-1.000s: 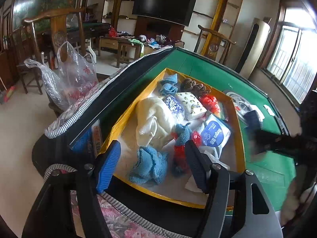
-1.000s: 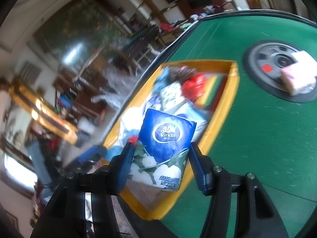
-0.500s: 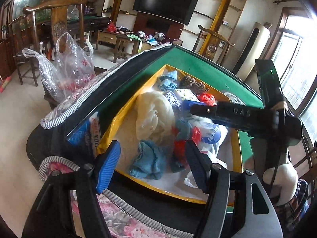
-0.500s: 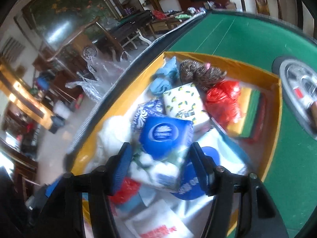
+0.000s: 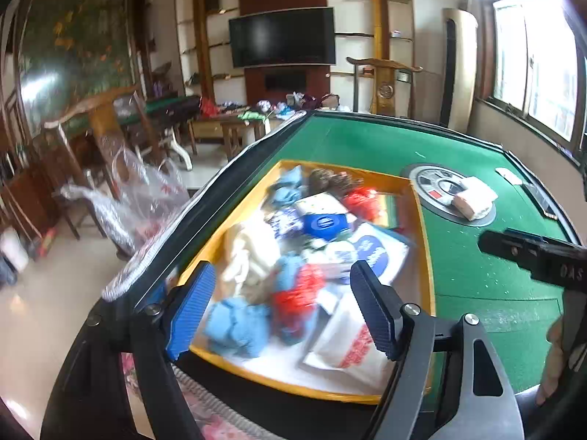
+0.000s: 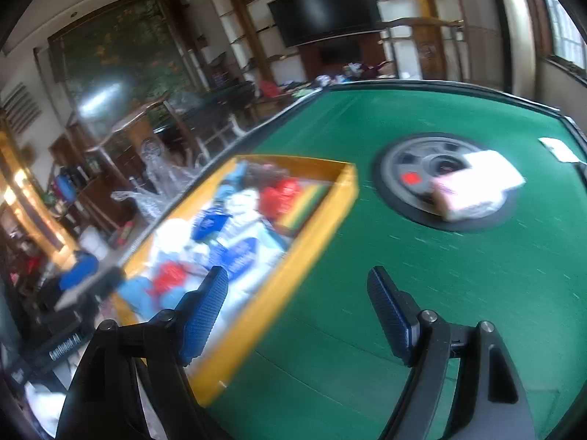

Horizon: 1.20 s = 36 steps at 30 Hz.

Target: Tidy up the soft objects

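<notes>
Daylight is admitted through the windows [image 5: 532, 73] at the right, which are blown out to white. Glare is seen on the framed painting [image 5: 73, 51] at the left. Both views are bent by fisheye distortion and darkened at the corners. The yellow tray [image 6: 315, 227] is smeared by motion blur, more heavily in the right wrist view.

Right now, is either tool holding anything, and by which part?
Nothing is held. The left tool and right tool are both empty, jaws opening; the blue tissue pack lies in the yellow box.
</notes>
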Tool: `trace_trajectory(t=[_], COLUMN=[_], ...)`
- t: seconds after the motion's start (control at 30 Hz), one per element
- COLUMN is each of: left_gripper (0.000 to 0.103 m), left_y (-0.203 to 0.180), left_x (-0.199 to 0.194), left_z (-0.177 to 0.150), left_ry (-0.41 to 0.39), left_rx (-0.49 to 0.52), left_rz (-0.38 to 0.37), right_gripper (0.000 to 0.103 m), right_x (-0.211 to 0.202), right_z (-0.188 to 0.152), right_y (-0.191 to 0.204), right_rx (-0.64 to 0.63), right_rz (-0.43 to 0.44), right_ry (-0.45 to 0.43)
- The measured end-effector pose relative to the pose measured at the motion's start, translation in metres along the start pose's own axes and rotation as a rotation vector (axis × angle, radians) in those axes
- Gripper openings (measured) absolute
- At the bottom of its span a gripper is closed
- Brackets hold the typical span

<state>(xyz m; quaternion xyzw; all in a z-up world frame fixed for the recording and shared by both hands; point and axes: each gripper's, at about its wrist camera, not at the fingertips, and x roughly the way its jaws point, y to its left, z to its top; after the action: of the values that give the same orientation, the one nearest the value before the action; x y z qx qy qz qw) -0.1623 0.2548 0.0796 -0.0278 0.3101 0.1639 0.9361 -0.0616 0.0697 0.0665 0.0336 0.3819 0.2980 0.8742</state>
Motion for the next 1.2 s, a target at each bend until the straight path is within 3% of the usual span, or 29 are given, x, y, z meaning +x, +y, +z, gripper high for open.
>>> trace_trajectory(t=[0.4, 0.73, 0.83, 1.2], left_gripper=[0.078, 0.078, 0.082, 0.082], left_y=[-0.041, -0.046, -0.045, -0.035], left_x=[-0.003, 0.000, -0.001, 0.006], left_z=[0.002, -0.001, -0.002, -0.007], left_ry=[0.033, 0.040, 0.032, 0.048], left_rx=[0.090, 0.103, 0.102, 0.081], left_rz=[0.023, 0.039, 0.052, 0.050], right_gripper=[0.074, 0.074, 0.074, 0.074], right_x=[-0.022, -0.023, -0.020, -0.009], right_z=[-0.023, -0.032, -0.033, -0.036], right_y=[-0.025, -0.007, -0.003, 0.011], right_rx=[-0.002, -0.090, -0.098, -0.119], right_rz=[-0.038, -0.069, -0.072, -0.074], right_ry=[-0.007, -0.014, -0.007, 0.026])
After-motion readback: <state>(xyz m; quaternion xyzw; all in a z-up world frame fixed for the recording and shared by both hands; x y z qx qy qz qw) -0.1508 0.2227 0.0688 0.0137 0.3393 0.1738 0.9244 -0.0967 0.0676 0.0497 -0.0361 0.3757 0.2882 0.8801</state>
